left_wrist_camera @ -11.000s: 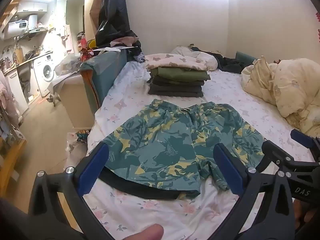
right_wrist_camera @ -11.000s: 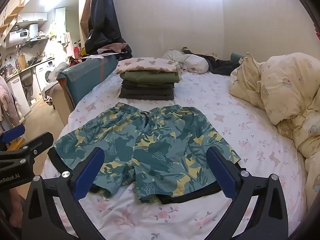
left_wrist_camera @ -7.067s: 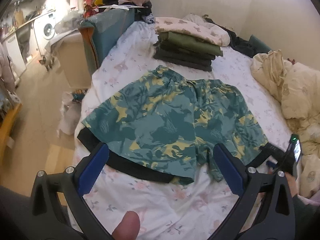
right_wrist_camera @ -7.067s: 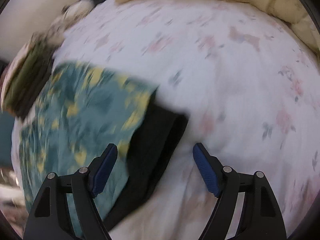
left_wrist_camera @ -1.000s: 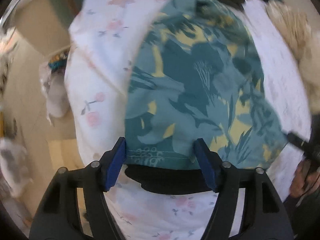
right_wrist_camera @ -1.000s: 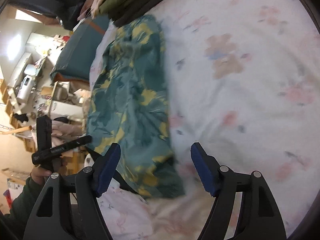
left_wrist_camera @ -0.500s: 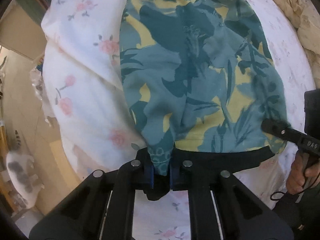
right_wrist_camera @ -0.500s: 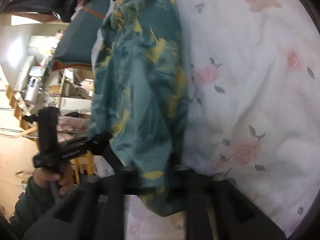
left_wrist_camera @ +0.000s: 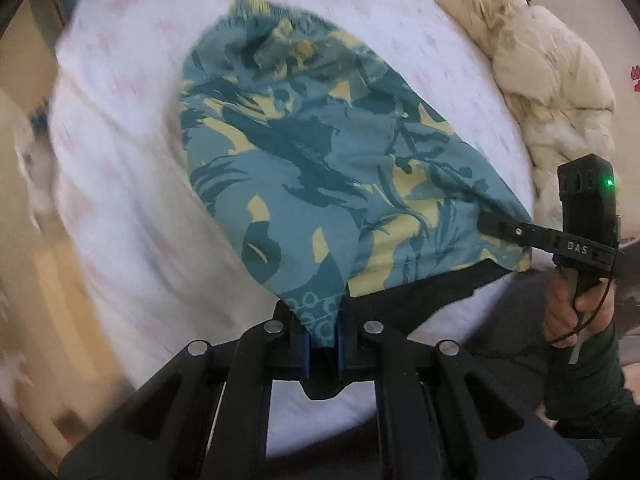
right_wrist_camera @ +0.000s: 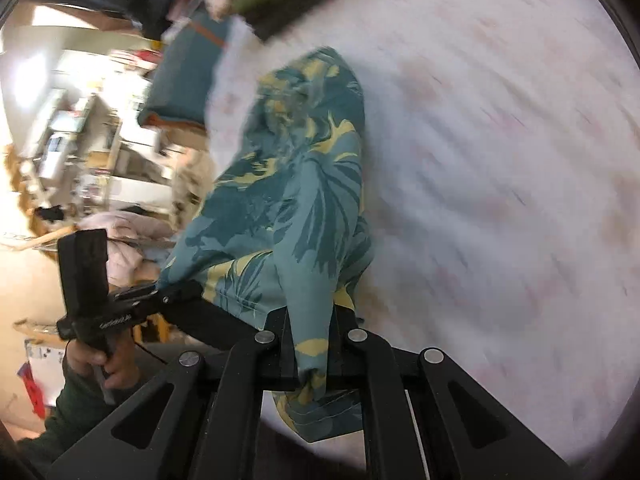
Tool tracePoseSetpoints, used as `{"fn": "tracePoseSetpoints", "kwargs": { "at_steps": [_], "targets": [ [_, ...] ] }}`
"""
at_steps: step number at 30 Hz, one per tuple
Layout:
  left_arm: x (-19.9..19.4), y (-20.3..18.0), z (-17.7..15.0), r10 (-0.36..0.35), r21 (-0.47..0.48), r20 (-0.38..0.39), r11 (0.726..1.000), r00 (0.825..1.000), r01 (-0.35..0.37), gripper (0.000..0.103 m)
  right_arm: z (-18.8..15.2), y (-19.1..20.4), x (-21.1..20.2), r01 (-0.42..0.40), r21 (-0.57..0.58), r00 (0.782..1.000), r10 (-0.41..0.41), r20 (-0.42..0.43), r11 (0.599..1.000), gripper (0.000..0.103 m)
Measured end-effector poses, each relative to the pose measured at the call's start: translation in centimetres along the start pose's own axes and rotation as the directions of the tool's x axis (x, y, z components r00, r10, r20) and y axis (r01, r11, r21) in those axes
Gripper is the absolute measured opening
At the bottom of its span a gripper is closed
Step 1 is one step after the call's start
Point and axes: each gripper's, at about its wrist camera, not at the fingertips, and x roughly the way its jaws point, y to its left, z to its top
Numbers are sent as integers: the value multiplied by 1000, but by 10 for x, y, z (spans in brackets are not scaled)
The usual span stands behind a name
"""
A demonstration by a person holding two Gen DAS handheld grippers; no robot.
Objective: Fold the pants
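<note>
Both hem corners of the teal floral shorts [left_wrist_camera: 320, 168] have lifted off the flowered bedsheet [left_wrist_camera: 120, 160], left gripper [left_wrist_camera: 322, 340] and right gripper [right_wrist_camera: 310, 356] each clenched on 1

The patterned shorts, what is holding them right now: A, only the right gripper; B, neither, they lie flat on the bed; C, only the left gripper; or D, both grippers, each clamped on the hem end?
D: the left gripper and the right gripper each pinch the shorts' hem edge.
</note>
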Motion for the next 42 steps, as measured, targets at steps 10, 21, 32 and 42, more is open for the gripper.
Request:
{"fn": "tracePoseSetpoints", "kwargs": {
  "at_steps": [10, 21, 32, 42],
  "targets": [
    [19, -31, -76, 379, 132, -32, 919, 925, -372, 44, -84, -29, 8, 354, -61, 908, -358, -216, 933, 37],
    [80, -17, -34, 351, 2, 57, 936, 935, -352, 45, -37, 7, 77, 444, -187, 885, -461, -59, 876, 33],
    [87, 3, -70, 305, -18, -155, 950, 940, -311, 57, -76, -12, 81, 375, -183, 863, -414, -290, 909, 35],
    [-30, 29, 44, 332, -232, 271, 934, 904, -273, 65, 45, 21, 1, 220, -136, 975, -221, 12, 966, 60]
  ]
}}
